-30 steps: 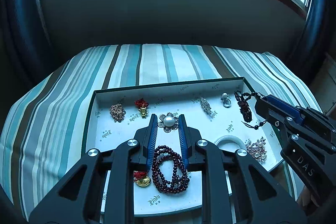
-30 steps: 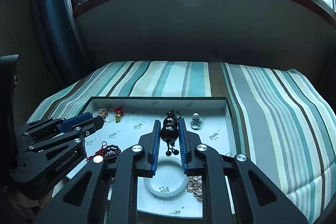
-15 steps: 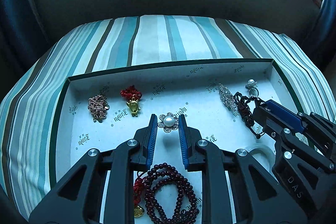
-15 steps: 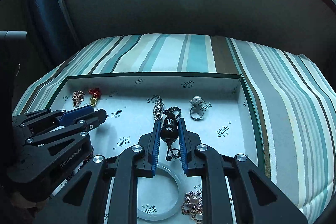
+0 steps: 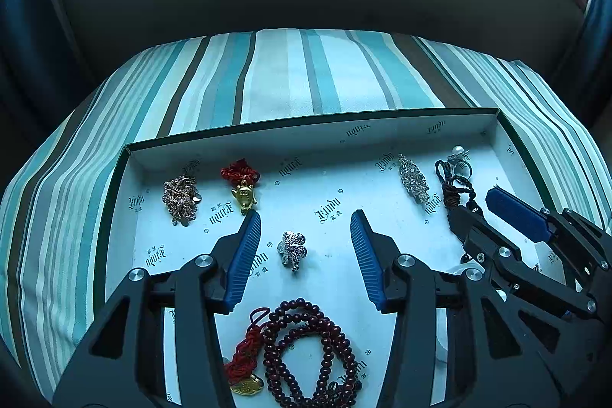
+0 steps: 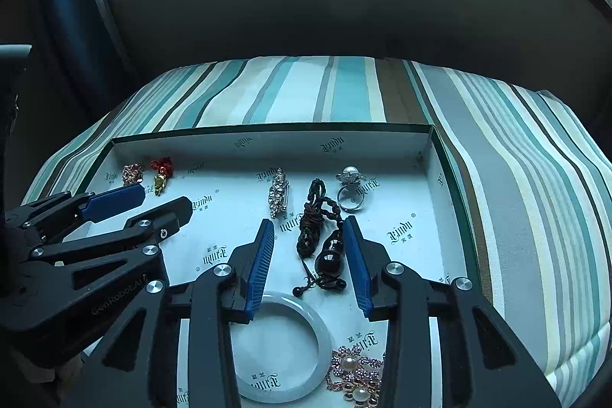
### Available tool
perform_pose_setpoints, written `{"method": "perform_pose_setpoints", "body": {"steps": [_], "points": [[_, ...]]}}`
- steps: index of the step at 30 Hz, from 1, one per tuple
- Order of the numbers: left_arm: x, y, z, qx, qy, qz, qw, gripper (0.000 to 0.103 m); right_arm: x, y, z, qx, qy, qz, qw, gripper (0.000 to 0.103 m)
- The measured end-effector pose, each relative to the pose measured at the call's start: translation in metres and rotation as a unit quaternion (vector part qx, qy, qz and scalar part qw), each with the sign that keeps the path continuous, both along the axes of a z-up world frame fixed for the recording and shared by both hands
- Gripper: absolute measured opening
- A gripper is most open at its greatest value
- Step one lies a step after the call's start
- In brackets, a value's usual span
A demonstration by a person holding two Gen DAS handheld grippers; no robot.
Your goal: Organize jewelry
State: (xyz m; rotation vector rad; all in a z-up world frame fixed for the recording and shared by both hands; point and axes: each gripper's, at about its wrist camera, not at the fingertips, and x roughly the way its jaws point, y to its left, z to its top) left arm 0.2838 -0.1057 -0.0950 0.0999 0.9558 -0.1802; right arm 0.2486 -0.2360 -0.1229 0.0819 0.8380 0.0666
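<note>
A white-lined jewelry tray [image 5: 317, 136] lies on a striped cloth. My left gripper [image 5: 306, 232] is open over a silver flower brooch [image 5: 291, 249] that lies on the tray floor between the fingers. My right gripper [image 6: 309, 236] is open around a dark cord pendant with a black gourd bead [image 6: 329, 255] that lies on the tray; it also shows in the left wrist view [image 5: 453, 188]. Neither gripper holds anything.
On the tray are a rose-gold chain [image 5: 179, 197], a gold charm with red knot [image 5: 243, 186], a crystal brooch [image 6: 278, 192], a pearl ring [image 6: 350, 188], dark red beads [image 5: 310, 354], a jade bangle [image 6: 283, 347] and a pearl cluster [image 6: 355, 373]. The striped cloth [image 6: 516, 178] surrounds the tray.
Both grippers have opened. The left let go of the flower brooch, which lies face down on the tray. The right released the cord pendant onto the tray beside the crystal brooch.
</note>
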Motion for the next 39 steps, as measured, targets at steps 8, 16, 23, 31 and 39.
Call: {"method": "perform_pose_setpoints", "body": {"steps": [8, 16, 23, 31, 39], "points": [[-0.015, 0.005, 0.009, 0.003, -0.019, 0.008, 0.9998, 0.061, -0.009, -0.002, 0.01, -0.003, -0.01, -0.006, 1.0, 0.043], [-0.044, 0.016, 0.022, 0.001, -0.037, 0.019, 0.9991, 0.068, -0.035, -0.003, 0.021, -0.002, -0.019, -0.016, 1.0, 0.055], [-0.089, 0.031, 0.039, -0.007, -0.061, 0.031, 0.9977, 0.073, -0.078, 0.001, 0.039, -0.006, -0.038, -0.018, 0.999, 0.065], [-0.145, 0.047, 0.053, -0.012, -0.079, 0.045, 0.9958, 0.083, -0.131, 0.015, 0.047, -0.016, -0.048, -0.004, 0.999, 0.068], [-0.177, 0.059, 0.078, -0.013, -0.109, 0.065, 0.9919, 0.089, -0.158, 0.024, 0.066, -0.02, -0.071, 0.002, 0.997, 0.072]]}}
